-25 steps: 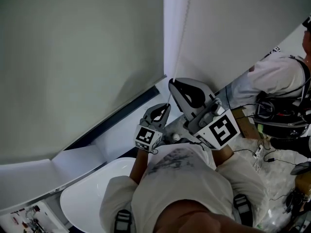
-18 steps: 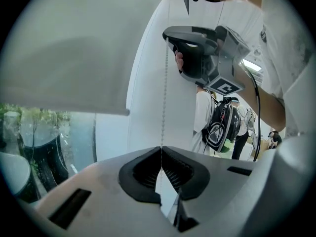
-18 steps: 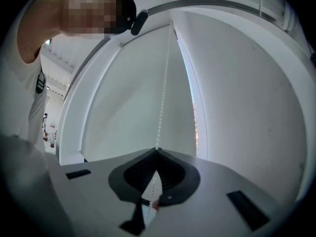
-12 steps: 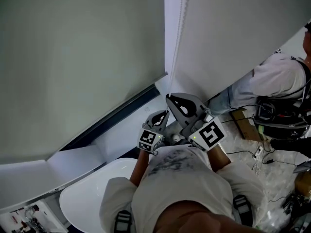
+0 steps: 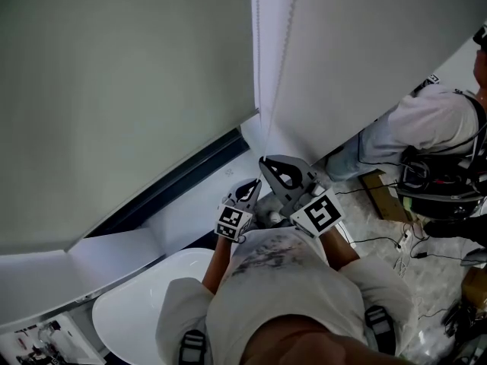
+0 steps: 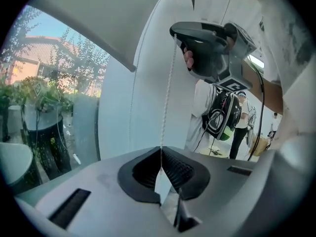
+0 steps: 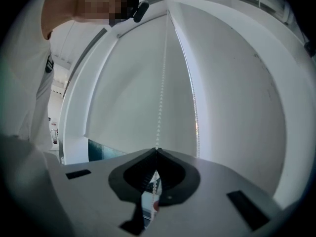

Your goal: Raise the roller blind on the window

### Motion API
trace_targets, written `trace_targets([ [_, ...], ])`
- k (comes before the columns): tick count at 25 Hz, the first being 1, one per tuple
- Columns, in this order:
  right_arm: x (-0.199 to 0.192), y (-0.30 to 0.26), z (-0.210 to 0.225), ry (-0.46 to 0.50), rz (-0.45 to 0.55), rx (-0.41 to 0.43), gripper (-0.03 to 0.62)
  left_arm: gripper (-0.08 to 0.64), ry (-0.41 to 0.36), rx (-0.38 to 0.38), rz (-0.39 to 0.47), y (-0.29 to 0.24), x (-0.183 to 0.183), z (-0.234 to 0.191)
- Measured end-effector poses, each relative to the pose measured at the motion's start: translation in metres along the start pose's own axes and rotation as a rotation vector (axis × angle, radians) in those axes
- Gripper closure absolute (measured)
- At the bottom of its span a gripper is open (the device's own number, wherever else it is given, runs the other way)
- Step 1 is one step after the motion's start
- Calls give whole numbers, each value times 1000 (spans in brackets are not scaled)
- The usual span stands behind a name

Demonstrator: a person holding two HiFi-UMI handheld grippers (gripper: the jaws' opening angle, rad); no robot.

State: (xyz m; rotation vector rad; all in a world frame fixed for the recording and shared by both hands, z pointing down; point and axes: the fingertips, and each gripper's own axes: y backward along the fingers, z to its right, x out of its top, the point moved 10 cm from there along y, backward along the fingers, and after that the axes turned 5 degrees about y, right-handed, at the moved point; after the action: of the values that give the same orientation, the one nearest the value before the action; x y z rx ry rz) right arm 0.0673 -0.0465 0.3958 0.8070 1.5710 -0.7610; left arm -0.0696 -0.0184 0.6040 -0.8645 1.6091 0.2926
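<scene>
The pale roller blind point(image 5: 129, 90) covers most of the window, its bottom edge slanting above a dark strip of glass point(image 5: 183, 181). A white bead chain point(image 5: 280, 67) hangs beside its right edge. My right gripper point(image 5: 268, 163) is shut on this chain, just above my left gripper point(image 5: 254, 184), which is also shut on it. In the left gripper view the chain point(image 6: 168, 93) runs taut from the left gripper point(image 6: 160, 149) up to the right gripper point(image 6: 207, 48). In the right gripper view the chain point(image 7: 160, 98) rises from the right gripper point(image 7: 157, 149) along the blind point(image 7: 128, 98).
A white window sill point(image 5: 190, 204) runs below the glass, with a round white table point(image 5: 144, 310) under it. Another person point(image 5: 434, 120) with a backpack stands at the right, over cables point(image 5: 403, 242) on the floor. Trees point(image 6: 44, 83) show outside.
My right gripper has come down along the chain line toward the left gripper and my body. The blind's bottom edge sits slightly higher, showing more dark glass.
</scene>
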Motion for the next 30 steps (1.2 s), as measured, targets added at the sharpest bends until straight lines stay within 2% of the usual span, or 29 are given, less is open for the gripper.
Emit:
trace_targets([
  [3, 5, -2, 0, 16, 23, 3, 531, 548, 31, 0, 35, 12, 20, 0],
  [6, 6, -3, -1, 14, 31, 6, 531, 546, 49, -10, 106, 28, 55, 2],
  [10, 5, -4, -1, 14, 32, 5, 531, 501, -11, -34, 192, 45, 105, 7],
  [17, 2, -2, 1, 21, 37, -3, 531, 499, -53, -109, 333, 77, 188, 25],
  [22, 2, -1, -2, 31, 40, -8, 531, 497, -125, -162, 393, 88, 238, 41],
  [30, 2, -2, -4, 40, 36, -2, 531, 494, -198, -185, 408, 85, 308, 54],
])
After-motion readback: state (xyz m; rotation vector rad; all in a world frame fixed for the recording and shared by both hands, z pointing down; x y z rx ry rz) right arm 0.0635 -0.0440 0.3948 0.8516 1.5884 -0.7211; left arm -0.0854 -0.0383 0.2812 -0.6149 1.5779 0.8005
